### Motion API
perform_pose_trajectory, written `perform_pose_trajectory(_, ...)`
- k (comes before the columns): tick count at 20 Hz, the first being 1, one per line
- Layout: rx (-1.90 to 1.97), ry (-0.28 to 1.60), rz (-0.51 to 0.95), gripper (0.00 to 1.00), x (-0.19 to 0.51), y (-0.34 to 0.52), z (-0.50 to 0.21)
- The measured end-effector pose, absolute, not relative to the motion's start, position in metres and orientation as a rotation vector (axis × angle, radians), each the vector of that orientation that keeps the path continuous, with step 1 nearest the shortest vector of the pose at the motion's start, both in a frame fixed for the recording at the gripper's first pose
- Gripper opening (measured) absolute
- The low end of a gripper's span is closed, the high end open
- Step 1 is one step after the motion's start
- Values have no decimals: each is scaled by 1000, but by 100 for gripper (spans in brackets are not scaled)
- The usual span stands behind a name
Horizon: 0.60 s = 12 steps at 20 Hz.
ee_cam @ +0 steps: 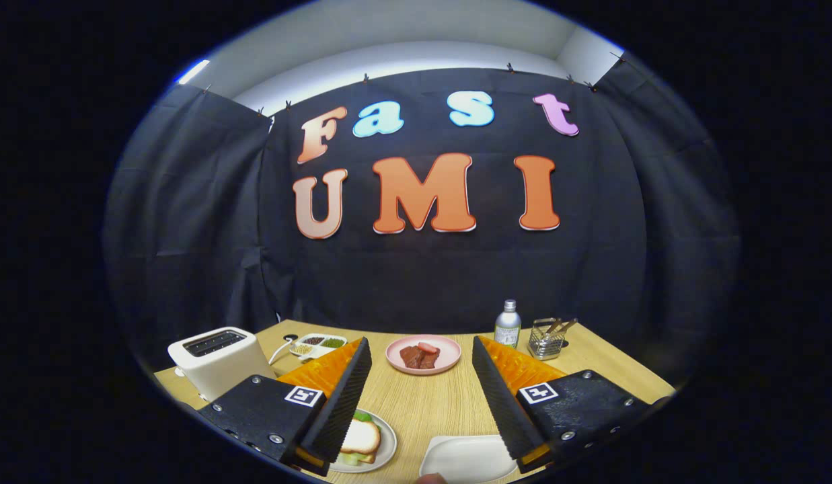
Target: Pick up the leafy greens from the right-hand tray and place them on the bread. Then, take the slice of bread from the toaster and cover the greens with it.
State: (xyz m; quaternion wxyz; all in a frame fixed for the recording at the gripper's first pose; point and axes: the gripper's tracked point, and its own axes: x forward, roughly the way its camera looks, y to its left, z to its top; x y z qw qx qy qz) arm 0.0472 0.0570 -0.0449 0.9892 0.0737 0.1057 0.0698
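My gripper [421, 353] is held above the wooden table [436, 403] with its two fingers wide apart and nothing between them. Below the left finger [342, 396] a grey plate [387, 449] carries a stacked sandwich: a slice of bread [362, 437] lies on top, with leafy greens [363, 417] peeking out from under it. Under the right finger [506, 396] sits a white tray [466, 458] that looks bare. A cream toaster [217, 359] stands to the left of the fingers; its slots look dark.
Beyond the fingers sits a pink plate [424, 354] with pieces of meat. A small divided dish [318, 344] of seeds and spices lies behind the toaster. A bottle [507, 325] and a wire cutlery holder [547, 338] stand at the back right.
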Motion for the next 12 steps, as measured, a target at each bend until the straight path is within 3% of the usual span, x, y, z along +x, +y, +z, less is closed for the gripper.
perform_pose_trajectory(12,98,-3,122,90,18,48,21)
